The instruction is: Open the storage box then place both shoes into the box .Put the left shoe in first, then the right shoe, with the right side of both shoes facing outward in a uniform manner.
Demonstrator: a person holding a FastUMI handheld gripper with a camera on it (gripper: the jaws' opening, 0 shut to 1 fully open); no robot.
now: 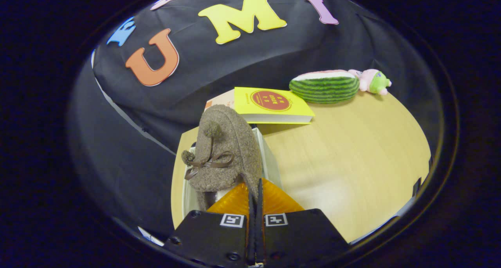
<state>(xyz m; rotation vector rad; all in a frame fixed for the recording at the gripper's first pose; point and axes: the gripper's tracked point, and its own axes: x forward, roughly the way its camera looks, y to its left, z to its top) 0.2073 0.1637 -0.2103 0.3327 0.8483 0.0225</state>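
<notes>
While the gripper [254, 197] is pinching the shoe's [225, 150] heel rim between nearly closed fingers, the shoe is hanging over the box [270, 158]; that thin hold is risking a slip or twist.

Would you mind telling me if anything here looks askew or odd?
The brown shoe stands toe-up, pinched at its heel edge by the closed gripper, over the white box. The yellow book lies across another book.
</notes>
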